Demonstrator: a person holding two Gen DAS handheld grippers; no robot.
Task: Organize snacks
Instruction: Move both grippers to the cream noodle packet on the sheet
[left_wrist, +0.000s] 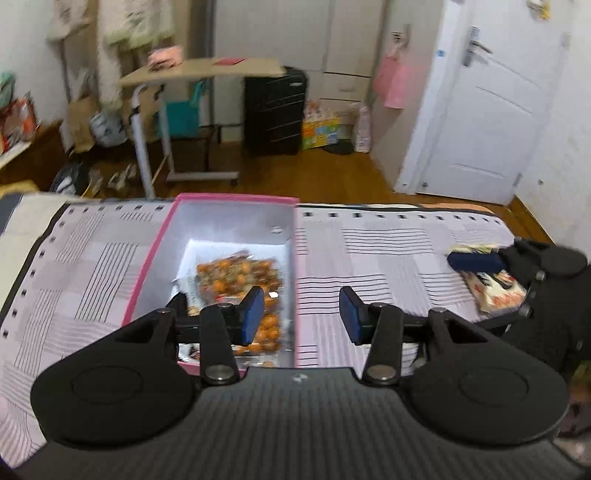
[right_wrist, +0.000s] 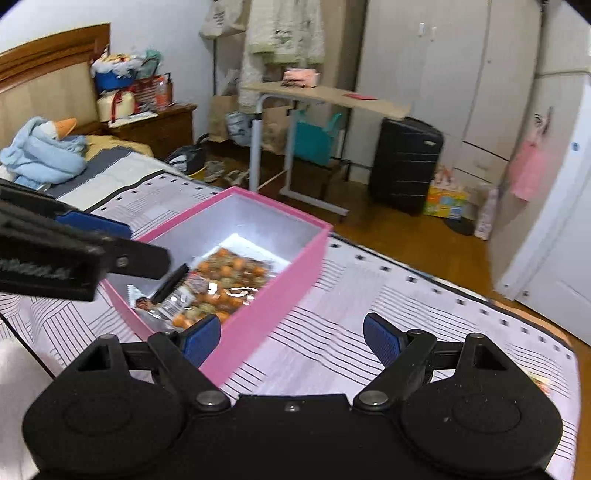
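A pink box (left_wrist: 155, 258) with a silver inside stands open on the striped bedspread; it also shows in the right wrist view (right_wrist: 280, 280). A clear bag of orange snacks (left_wrist: 240, 277) lies in it (right_wrist: 229, 277), with a smaller packet (right_wrist: 166, 302) beside it. My left gripper (left_wrist: 302, 314) is open and empty above the box's right wall. My right gripper (right_wrist: 291, 341) is open and empty, just right of the box. A white and red snack packet (left_wrist: 496, 291) lies on the bed under the right gripper's blue finger (left_wrist: 476, 260).
The bed's far edge (left_wrist: 406, 206) drops to a wooden floor. Beyond stand a rolling side table (left_wrist: 199, 70), a black suitcase (left_wrist: 275, 110), a white door (left_wrist: 487, 110). A blue blanket with a goose toy (right_wrist: 44, 151) lies at the bed head.
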